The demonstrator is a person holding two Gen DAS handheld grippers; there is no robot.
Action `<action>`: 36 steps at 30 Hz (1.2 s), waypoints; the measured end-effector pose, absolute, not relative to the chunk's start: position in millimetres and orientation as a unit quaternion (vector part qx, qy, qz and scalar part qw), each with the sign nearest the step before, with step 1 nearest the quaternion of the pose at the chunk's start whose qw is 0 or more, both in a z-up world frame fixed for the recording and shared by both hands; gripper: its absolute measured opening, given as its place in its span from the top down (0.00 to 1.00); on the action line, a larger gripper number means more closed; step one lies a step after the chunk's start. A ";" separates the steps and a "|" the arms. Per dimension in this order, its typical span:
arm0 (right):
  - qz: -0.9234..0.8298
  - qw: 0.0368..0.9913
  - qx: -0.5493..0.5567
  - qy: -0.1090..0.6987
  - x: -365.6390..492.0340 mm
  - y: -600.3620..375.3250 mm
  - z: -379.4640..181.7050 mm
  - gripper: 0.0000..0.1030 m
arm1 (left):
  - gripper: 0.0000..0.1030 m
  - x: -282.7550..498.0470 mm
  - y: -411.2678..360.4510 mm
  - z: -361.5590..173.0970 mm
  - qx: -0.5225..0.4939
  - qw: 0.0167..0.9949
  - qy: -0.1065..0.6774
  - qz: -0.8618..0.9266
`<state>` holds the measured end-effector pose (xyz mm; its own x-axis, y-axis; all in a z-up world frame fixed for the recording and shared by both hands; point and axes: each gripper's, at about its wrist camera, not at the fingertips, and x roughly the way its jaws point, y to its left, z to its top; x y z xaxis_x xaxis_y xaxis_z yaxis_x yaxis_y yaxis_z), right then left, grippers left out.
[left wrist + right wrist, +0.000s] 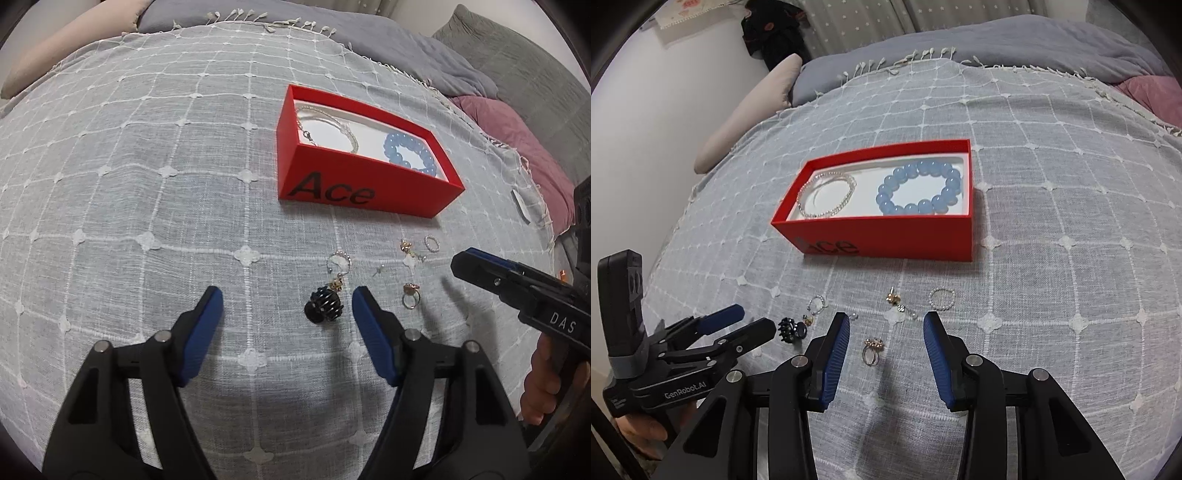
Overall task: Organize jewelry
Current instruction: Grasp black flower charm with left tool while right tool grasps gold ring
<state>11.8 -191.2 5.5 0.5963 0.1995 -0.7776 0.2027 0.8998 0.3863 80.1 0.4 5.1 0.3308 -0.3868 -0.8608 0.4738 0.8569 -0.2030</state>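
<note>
1. Spread wide and holding nothing, the left tool [287, 297] hovers over the bed cover [147, 184] with the black hair claw [324, 307] lying between its fingers, slightly toward 1 o'clock.
2. Equally spread and empty, the right tool [886, 325] frames the gold ring [872, 347], which lies just inside its left finger.
3. At 12 o'clock sits the red box [886, 236], already holding a pearl bracelet [827, 197] and a blue bead bracelet [919, 192].
4. Loose pieces lie between the tools and the box: a bead ring [942, 298] at 1 o'clock, small earrings [895, 300] and a hoop [817, 302].
5. Risks (a judgement): the soft woven cover may snag or swallow the thin ring, so the fingers could pinch fabric; the two tools sit close and could collide; the claw's teeth may twist out of a shallow pinch.
</note>
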 end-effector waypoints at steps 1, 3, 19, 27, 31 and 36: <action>0.000 0.863 0.225 0.451 12.4 -190.4 3.9 0.65 | 0.36 80.0 -1.1 4.1 0.046 0.813 0.515 -0.267; 0.003 0.861 0.227 0.455 13.3 -188.8 1.7 0.69 | 0.43 78.0 -6.9 -0.8 0.056 0.808 0.519 -0.272; 0.017 0.849 0.232 0.475 18.2 -179.5 -12.4 0.75 | 0.76 73.9 -20.5 -8.6 0.084 0.811 0.508 -0.277; 0.021 0.842 0.246 0.479 18.8 -183.7 -17.0 0.75 | 0.76 83.6 0.8 6.8 0.051 0.819 0.500 -0.276; 0.029 0.838 0.249 0.485 20.5 -181.7 -20.4 0.75 | 0.76 89.7 6.6 6.0 0.041 0.820 0.504 -0.267; 0.028 0.837 0.243 0.490 23.7 -176.9 -25.0 0.75 | 0.76 86.4 0.7 7.6 0.046 0.821 0.502 -0.270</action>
<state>23.7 -176.9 -25.0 0.5181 0.2853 -0.8064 0.1915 0.8801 0.4344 86.4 0.7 7.6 0.3508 -0.3977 -0.8478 0.4890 0.8499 -0.1963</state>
